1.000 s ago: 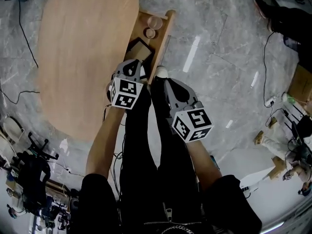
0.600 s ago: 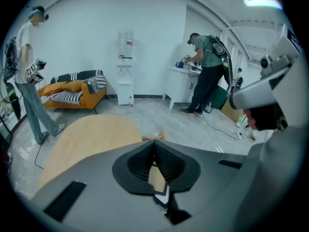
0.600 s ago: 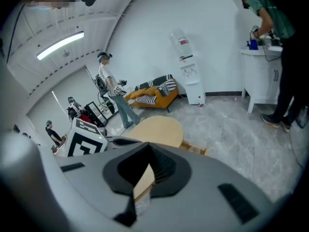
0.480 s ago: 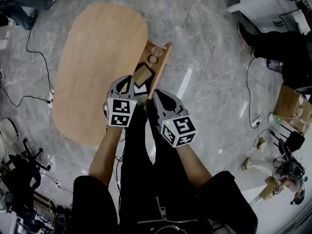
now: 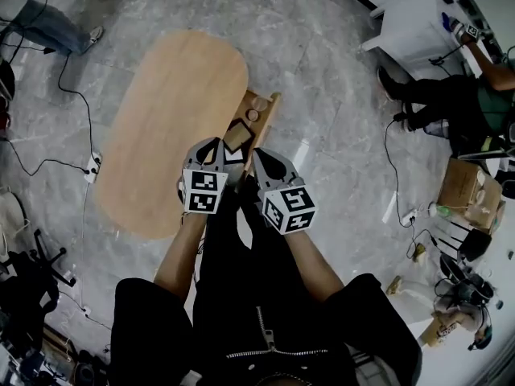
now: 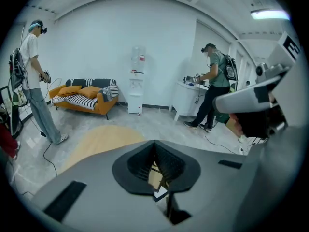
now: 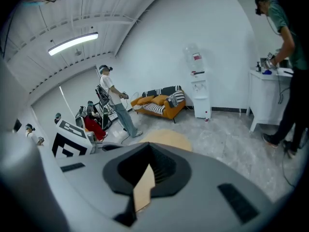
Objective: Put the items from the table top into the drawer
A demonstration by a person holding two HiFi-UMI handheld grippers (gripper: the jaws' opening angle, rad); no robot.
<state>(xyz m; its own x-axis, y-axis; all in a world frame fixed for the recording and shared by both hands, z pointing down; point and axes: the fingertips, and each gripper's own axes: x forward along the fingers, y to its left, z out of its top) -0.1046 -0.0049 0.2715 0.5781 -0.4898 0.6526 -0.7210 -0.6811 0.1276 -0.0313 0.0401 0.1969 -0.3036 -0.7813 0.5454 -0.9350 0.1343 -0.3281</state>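
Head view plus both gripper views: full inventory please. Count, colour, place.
Table: 1, light wood, oval, centre-left on the grey floor.
Drawer: 1, wood, open at the table's right edge.
Cups: 2, pale, far end of the drawer.
Flat item: 1, tan with dark frame, in the drawer.
Sofa: 1, orange, by the far wall.
Dispenser: 1, white, beside the sofa.
Desk: 1, white, top right.
Box: 1, cardboard, right.
People: several, round the room's edges.
Left tongs: grey, shut, empty.
Right tongs: grey, shut, empty.
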